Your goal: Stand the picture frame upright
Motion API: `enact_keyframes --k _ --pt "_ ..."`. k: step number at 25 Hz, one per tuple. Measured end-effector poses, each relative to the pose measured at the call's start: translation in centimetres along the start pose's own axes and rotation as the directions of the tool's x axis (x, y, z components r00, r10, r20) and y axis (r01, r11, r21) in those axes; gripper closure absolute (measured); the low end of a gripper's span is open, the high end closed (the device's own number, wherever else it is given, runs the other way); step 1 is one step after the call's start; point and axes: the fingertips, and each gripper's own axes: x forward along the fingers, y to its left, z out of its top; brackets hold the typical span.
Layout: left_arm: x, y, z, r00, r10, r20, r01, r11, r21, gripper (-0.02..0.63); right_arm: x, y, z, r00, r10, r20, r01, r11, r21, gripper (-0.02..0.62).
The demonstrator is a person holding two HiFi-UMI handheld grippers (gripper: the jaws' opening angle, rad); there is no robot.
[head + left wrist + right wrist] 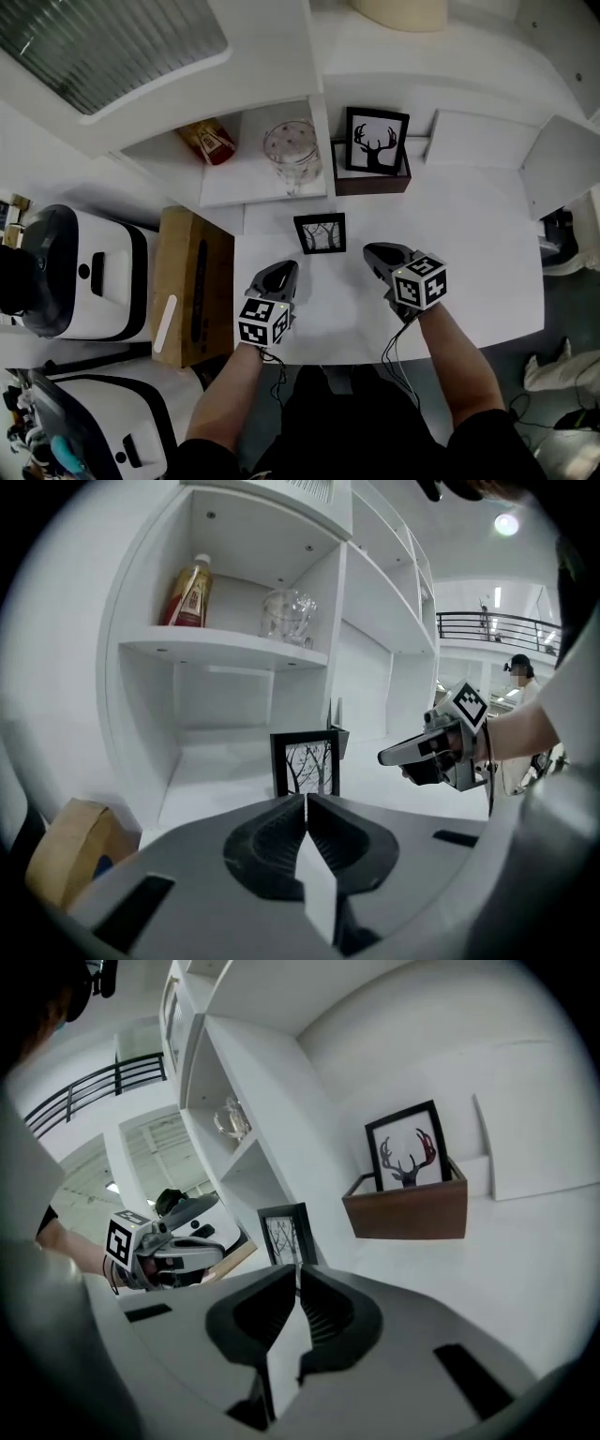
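Note:
A small black picture frame [320, 233] with a bare-tree print stands upright on the white table [469, 234], in front of the shelf unit. It shows straight ahead in the left gripper view [307, 765] and to the left of centre in the right gripper view [284, 1233]. My left gripper [286, 270] rests just below and left of the frame, apart from it, jaws shut with nothing between them [306, 799]. My right gripper [370, 251] sits to the frame's right, also apart, shut and empty [298, 1269].
A larger deer-print frame [377, 141] stands in a brown wooden box [371, 178] behind. The shelf [262, 187] holds a glass mug [292, 150] and a bottle [211, 141]. A wooden tissue box [192, 286] and white appliances [84, 272] lie to the left.

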Motion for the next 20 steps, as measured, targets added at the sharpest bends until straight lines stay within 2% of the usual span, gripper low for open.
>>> enact_keyframes --k 8,15,20 --pt "-4.8 -4.9 1.9 0.997 0.06 0.043 -0.058 0.998 -0.037 0.6 -4.7 2.0 0.1 0.999 0.028 0.042 -0.028 1.0 -0.001 0.586" --pt "-8.7 -8.5 2.0 0.997 0.029 0.067 -0.023 0.996 -0.089 0.601 -7.7 4.4 0.1 0.995 0.013 0.103 -0.016 0.999 0.028 0.588" --pt "-11.1 -9.3 1.0 0.998 -0.03 0.061 0.036 0.994 -0.101 0.601 -8.6 7.5 -0.1 0.99 -0.01 0.142 0.007 1.0 0.023 0.589"
